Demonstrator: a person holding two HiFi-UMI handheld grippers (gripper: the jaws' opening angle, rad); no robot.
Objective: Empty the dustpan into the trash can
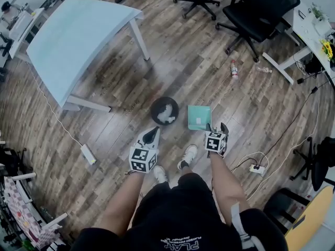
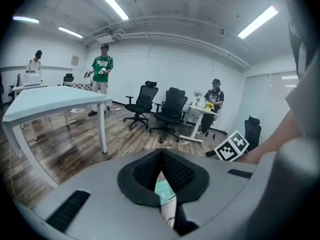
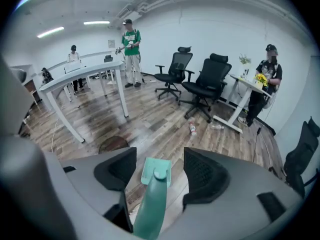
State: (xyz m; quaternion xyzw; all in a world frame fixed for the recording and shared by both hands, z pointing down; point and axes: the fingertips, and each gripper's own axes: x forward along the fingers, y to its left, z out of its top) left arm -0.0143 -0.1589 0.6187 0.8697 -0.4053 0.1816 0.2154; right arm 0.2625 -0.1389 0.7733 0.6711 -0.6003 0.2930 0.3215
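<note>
A black round trash can [image 1: 165, 111] stands on the wood floor with crumpled white paper inside. To its right the teal dustpan [image 1: 199, 117] rests on the floor. In the right gripper view its pan [image 3: 156, 170] lies flat and its handle [image 3: 150, 209] rises between the jaws. My right gripper [image 1: 216, 127] is open, its pads [image 3: 202, 176] standing clear of the handle on both sides. My left gripper [image 1: 153, 132] hovers just this side of the can, its jaws meeting at the tips [image 2: 161, 156] with nothing between them.
A pale blue table [image 1: 78, 35] stands at the upper left and black office chairs [image 1: 261, 9] at the upper right. A bottle [image 1: 234, 68] lies on the floor beyond the dustpan. Power strips [image 1: 87, 154] [image 1: 256, 168] and cables trail nearby. My shoes [image 1: 188, 156] are just behind the grippers.
</note>
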